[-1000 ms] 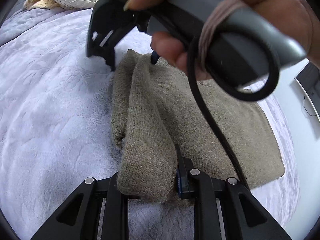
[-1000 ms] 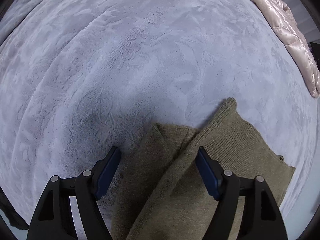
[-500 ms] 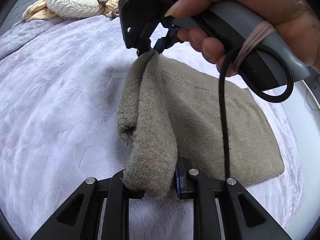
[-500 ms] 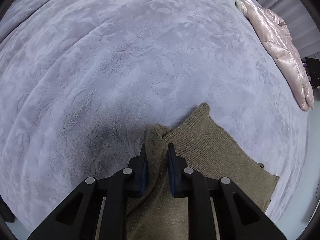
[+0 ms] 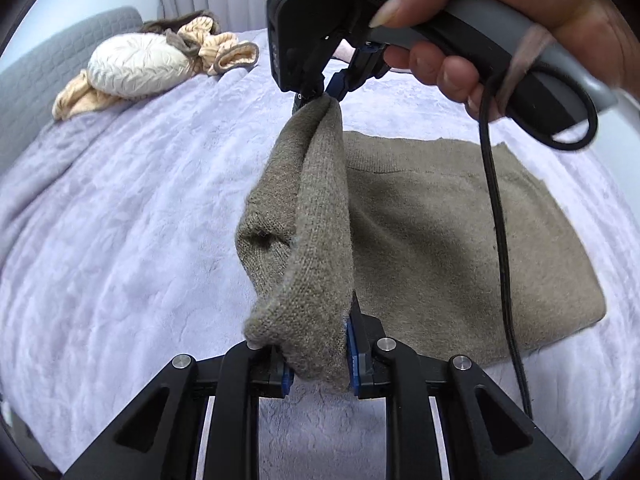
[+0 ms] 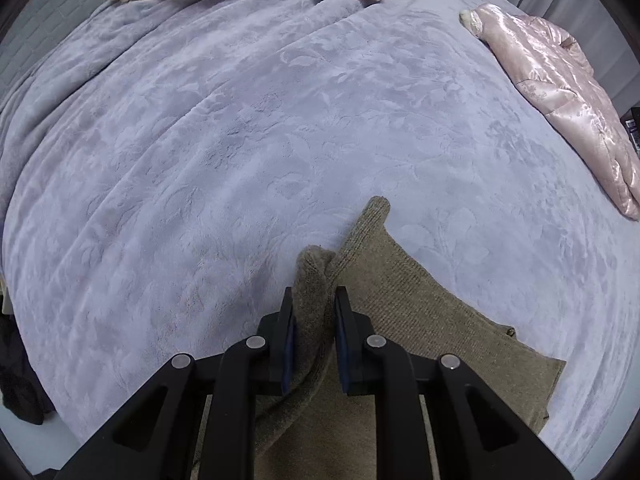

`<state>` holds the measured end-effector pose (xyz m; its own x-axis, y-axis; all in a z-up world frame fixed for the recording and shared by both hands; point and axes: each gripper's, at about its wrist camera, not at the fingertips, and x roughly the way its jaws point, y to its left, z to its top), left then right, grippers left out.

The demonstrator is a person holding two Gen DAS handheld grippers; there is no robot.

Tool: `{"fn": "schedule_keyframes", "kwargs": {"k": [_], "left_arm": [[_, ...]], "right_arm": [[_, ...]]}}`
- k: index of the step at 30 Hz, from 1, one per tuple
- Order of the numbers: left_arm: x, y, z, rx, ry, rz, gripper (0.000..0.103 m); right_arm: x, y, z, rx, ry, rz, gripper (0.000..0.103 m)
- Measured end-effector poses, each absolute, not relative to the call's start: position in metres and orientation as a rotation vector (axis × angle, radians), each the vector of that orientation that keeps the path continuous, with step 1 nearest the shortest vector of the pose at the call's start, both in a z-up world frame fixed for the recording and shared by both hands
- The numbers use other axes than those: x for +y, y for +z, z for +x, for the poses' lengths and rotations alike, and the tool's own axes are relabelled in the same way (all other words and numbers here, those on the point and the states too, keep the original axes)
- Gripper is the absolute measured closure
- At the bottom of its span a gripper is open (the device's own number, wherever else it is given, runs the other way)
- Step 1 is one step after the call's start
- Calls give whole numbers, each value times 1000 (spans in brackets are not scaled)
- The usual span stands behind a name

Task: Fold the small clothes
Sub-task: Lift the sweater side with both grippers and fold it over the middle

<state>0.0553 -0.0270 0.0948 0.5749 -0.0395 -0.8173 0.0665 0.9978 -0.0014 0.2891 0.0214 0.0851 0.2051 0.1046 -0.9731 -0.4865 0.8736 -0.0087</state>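
An olive-brown knit sweater lies on a lilac bedspread. Its left side is lifted off the bed as a taut fold. My left gripper is shut on the near end of that fold. My right gripper, held by a hand, is shut on the far end. In the right wrist view the right gripper pinches the knit fold, with the rest of the sweater flat below and a cuff pointing away.
A white cushion and beige clothes lie at the bed's far end by a grey headboard. A pink satin jacket lies at the right. The bedspread stretches wide to the left. Dark cloth sits off the left edge.
My right gripper closed on the far end of the sweater's side. Both grippers then raised the fold off the bed.
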Motion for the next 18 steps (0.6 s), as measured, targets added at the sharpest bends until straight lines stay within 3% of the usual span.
{"fn": "schedule_keyframes", "kwargs": {"k": [18], "left_arm": [[-126, 123, 17, 920, -139, 311, 88]], "right_arm": [[-96, 110, 292, 1316, 480, -174, 86]]}}
